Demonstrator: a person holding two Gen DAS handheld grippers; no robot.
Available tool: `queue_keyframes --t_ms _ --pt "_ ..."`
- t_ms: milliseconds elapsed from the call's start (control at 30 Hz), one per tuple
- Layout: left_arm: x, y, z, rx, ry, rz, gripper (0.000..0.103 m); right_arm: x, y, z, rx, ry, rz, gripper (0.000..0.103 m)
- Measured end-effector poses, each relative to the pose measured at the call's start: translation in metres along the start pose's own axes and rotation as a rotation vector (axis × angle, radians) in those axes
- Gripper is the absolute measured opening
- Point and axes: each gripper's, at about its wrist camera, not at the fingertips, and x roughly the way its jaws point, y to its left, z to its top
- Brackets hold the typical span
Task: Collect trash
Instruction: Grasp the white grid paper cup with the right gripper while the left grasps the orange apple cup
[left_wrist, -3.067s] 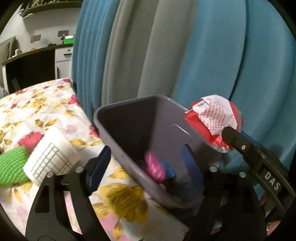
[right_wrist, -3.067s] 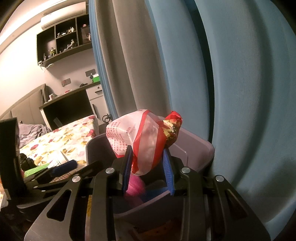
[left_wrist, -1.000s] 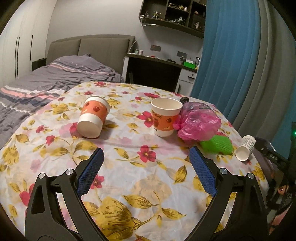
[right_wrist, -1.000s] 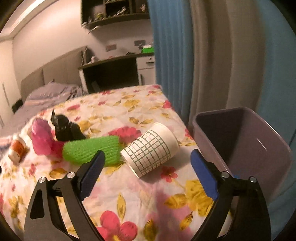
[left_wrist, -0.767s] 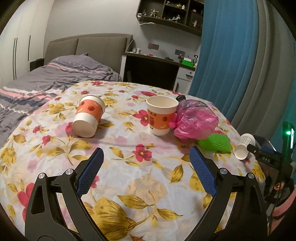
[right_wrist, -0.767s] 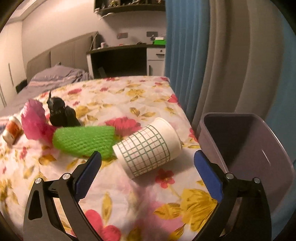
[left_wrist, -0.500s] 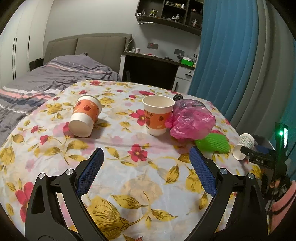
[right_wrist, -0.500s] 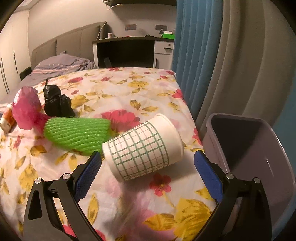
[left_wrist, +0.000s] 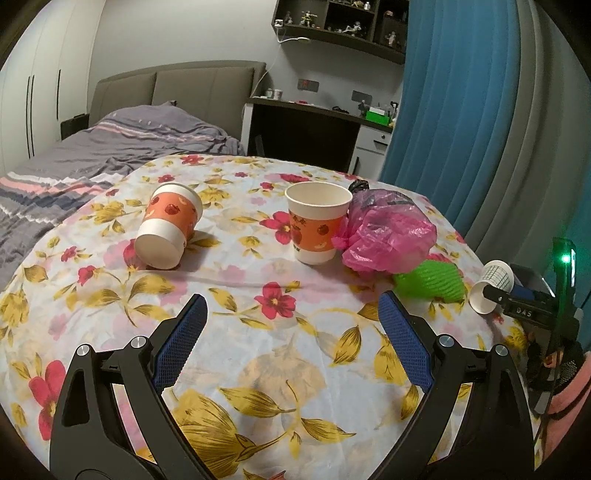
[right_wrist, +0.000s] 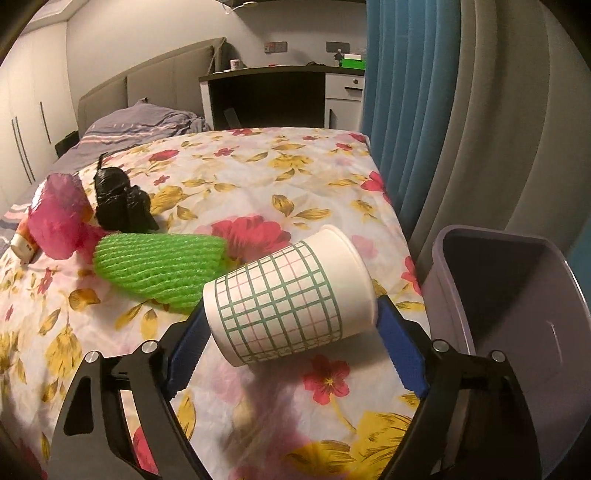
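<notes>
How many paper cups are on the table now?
3. One orange cup lies tipped over at the left, one orange cup stands upright beside the pink bag, and the green-grid cup lies between the right tool's closing pads. Others may be hidden.

Warm, fairly dim indoor light falls from above on both views. Soft shadows lie under the white grid-printed paper cup (right_wrist: 291, 295) and the tipped orange paper cup (left_wrist: 170, 230) on the flowered tablecloth (left_wrist: 258, 332). Focus is sharp at centre; the fisheye bends the blue curtain (right_wrist: 391, 110) and blackens the corners. A green indicator light (left_wrist: 564, 258) glares.
</notes>
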Motion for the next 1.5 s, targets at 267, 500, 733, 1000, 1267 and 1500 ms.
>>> queue_keyframes --t_ms 267,500,733,1000,1267,1500 --pt "0.004 0.014 0.004 -0.028 0.005 0.035 0.092 -0.016 0.01 -0.008 0.008 -0.049 -0.009 0.081" --pt "0.003 0.044 0.013 -0.056 0.001 0.103 0.092 -0.03 0.018 -0.015 0.039 -0.077 0.008 0.081" --pt "0.011 0.075 0.032 -0.062 -0.012 0.174 0.092 -0.048 0.025 -0.018 0.07 -0.104 0.031 0.081" --pt "0.061 0.111 0.054 -0.084 0.071 0.184 0.092 -0.064 0.035 -0.024 0.094 -0.13 0.049 0.081" --pt "0.091 0.124 0.055 -0.095 0.148 0.171 0.075 -0.072 0.039 -0.028 0.112 -0.139 0.051 0.081" --pt "0.096 0.121 0.052 -0.069 0.173 0.125 0.055 -0.073 0.043 -0.027 0.112 -0.14 0.056 0.081"
